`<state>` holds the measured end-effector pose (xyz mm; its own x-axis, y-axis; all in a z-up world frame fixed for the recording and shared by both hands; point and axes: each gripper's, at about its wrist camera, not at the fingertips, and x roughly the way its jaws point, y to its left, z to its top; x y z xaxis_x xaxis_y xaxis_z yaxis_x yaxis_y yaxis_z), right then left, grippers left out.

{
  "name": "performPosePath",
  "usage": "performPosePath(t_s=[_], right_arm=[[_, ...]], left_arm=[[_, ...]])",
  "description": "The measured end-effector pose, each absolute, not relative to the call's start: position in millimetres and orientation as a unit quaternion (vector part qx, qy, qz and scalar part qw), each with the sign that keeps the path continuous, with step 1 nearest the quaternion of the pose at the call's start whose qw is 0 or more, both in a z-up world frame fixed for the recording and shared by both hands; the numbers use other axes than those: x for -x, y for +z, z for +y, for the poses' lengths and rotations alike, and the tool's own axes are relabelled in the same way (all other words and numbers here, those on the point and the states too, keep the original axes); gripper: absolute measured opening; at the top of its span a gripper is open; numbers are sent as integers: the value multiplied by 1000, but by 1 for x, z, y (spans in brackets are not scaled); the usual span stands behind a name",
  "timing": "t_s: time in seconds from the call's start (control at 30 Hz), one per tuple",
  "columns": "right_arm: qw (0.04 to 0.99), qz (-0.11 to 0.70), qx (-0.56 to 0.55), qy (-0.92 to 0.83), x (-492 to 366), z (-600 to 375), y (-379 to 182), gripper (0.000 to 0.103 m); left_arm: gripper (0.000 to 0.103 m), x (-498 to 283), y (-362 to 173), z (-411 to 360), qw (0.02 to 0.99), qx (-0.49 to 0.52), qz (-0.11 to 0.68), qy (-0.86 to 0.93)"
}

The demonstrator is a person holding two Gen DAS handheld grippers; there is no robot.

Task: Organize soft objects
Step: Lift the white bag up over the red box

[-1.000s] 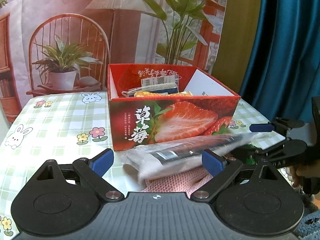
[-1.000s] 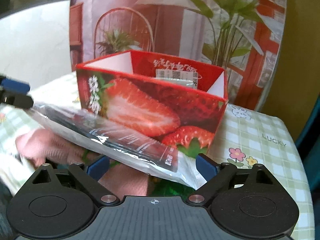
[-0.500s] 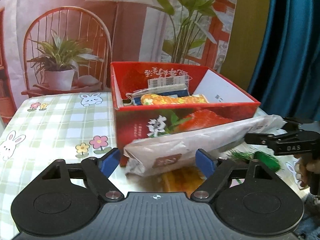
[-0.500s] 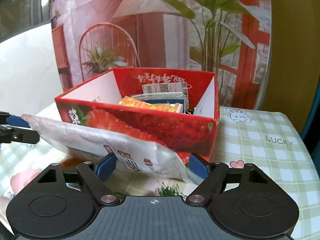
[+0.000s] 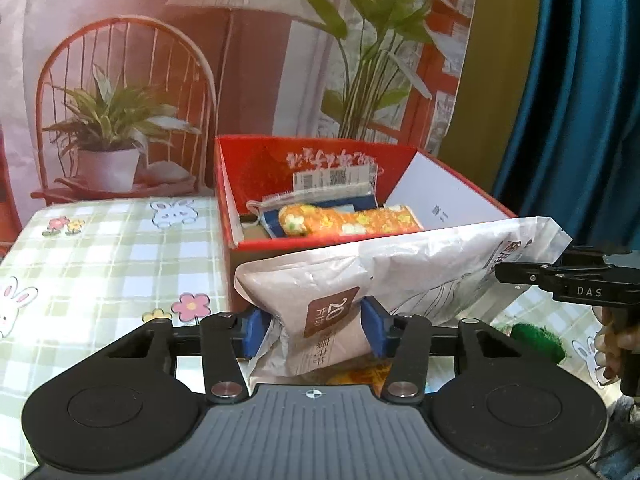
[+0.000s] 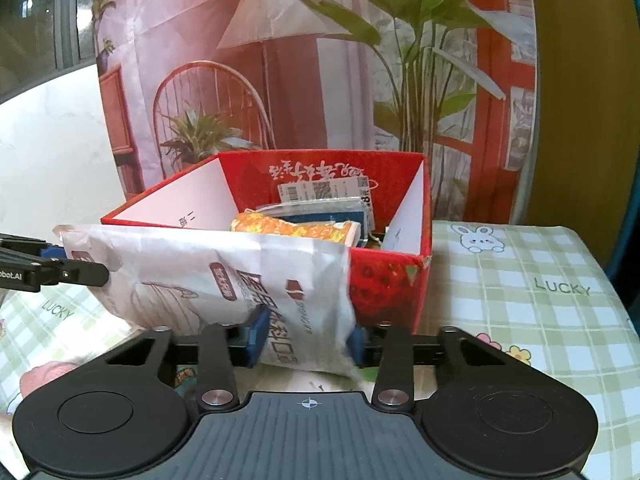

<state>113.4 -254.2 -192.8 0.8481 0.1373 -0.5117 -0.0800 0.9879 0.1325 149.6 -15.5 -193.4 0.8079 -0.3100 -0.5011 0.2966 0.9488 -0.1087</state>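
A white plastic pack (image 5: 400,276) with printed labels hangs in the air in front of the red strawberry box (image 5: 256,164). My left gripper (image 5: 314,330) is shut on its left end. My right gripper (image 6: 306,338) is shut on its other end (image 6: 224,276). The pack is level with the box's front rim. Inside the box lie an orange flowered roll (image 5: 348,220), a blue packet (image 5: 360,203) and a labelled clear bag. The box also shows in the right wrist view (image 6: 384,292).
The table has a green checked cloth with rabbits and flowers (image 5: 100,264). A green fluffy item (image 5: 538,340) lies at the right, a pink knitted item (image 6: 44,380) lies low at the left of the right wrist view. A printed backdrop stands behind the box.
Both grippers have closed on the white pack and lifted it from table height up to the box's front rim. The pack turned from its dark face to its white face.
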Motion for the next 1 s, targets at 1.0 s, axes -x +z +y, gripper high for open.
performPosePath(t_s=[1.0], right_arm=[[976,185,-98,56,-158,-295,-94,22]], left_arm=[[52,-197,-100,-24,964,53,213,-151]])
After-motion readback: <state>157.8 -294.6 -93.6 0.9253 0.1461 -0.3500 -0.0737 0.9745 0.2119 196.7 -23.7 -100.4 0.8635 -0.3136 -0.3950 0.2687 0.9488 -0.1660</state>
